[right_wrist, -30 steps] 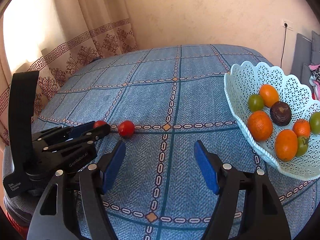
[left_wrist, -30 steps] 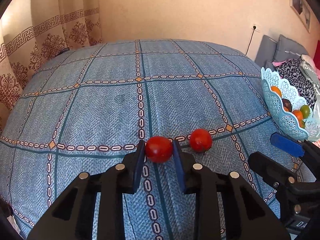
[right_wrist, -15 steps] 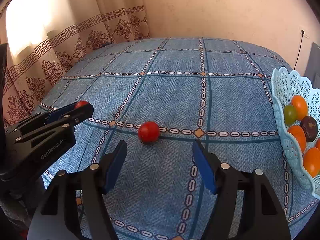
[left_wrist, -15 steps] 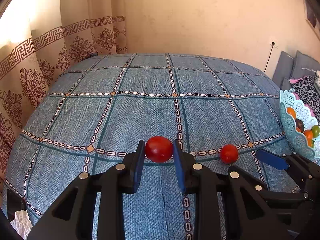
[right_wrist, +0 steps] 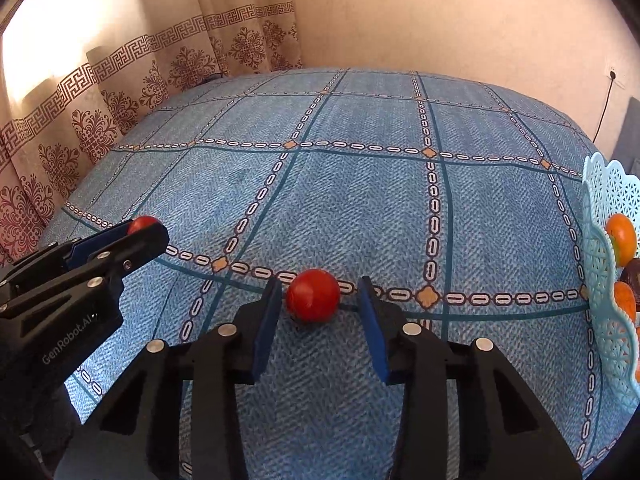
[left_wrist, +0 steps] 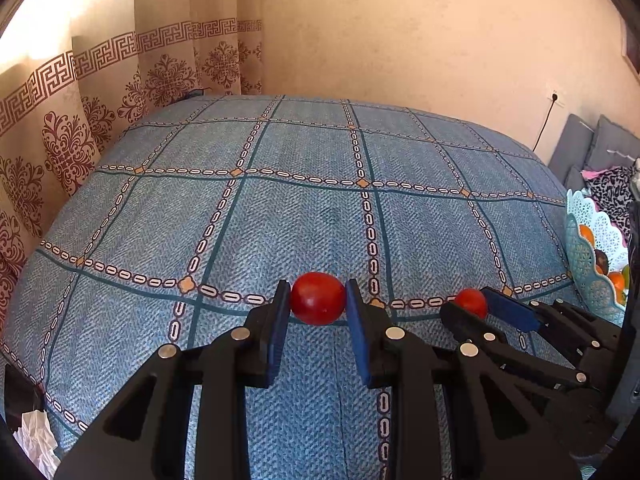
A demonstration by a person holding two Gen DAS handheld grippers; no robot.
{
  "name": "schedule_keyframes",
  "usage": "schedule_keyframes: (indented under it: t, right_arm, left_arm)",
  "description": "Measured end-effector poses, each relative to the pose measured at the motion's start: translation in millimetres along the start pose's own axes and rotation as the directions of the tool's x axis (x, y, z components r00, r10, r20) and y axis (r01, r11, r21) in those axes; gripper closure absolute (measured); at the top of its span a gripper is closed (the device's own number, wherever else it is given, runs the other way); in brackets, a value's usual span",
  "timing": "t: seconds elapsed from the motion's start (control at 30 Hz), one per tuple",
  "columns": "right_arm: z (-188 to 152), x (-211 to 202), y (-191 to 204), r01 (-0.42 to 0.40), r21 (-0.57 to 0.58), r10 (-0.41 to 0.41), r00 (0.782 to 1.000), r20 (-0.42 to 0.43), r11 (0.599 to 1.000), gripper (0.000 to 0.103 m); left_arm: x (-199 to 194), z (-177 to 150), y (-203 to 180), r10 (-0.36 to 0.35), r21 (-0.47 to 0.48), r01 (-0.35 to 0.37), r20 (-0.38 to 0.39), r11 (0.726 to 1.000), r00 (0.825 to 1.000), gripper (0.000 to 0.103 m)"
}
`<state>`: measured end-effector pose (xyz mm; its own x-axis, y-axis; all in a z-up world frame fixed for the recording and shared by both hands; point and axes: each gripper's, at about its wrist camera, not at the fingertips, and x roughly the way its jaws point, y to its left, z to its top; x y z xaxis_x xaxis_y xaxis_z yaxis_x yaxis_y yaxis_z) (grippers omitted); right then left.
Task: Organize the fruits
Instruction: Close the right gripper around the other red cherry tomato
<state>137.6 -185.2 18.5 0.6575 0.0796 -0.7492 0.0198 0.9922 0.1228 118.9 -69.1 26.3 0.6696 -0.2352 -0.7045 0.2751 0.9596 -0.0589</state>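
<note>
At lower centre of the left wrist view: left gripper (left_wrist: 318, 294) pinching a red tomato (left_wrist: 318, 304) between both blue pads, clear of the blue checked bed (left_wrist: 320, 208). At lower centre of the right wrist view: right gripper (right_wrist: 320, 288) around a second tomato (right_wrist: 313, 295) lying on the bed. Jaws just been closing, left pad at the fruit's skin, right pad still short of it, so not yet gripped. At the right edge, further back: pale blue lattice basket (right_wrist: 608, 184) with an orange fruit (right_wrist: 622, 236) and others inside, well apart from both tomatoes. Beyond, at upper left, patterned curtain (right_wrist: 120, 92) along the bed's far side.
</note>
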Motion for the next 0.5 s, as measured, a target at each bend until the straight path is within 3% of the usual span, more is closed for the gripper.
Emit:
schedule_keyframes:
  t: [0.1, 0.5]
  right_arm:
    - [-1, -1, 3, -0.001, -0.02, 0.001, 1.0, 0.002, 1.0, 0.077]
    - [-5, -15, 2, -0.016, -0.004, 0.016, 1.0, 0.016, 1.0, 0.077]
  left_arm:
    - [1, -1, -1, -0.001, -0.001, 0.001, -0.006, 1.0, 1.0, 0.075]
    - [3, -3, -3, -0.007, 0.006, 0.007, -0.008, 1.0, 1.0, 0.075]
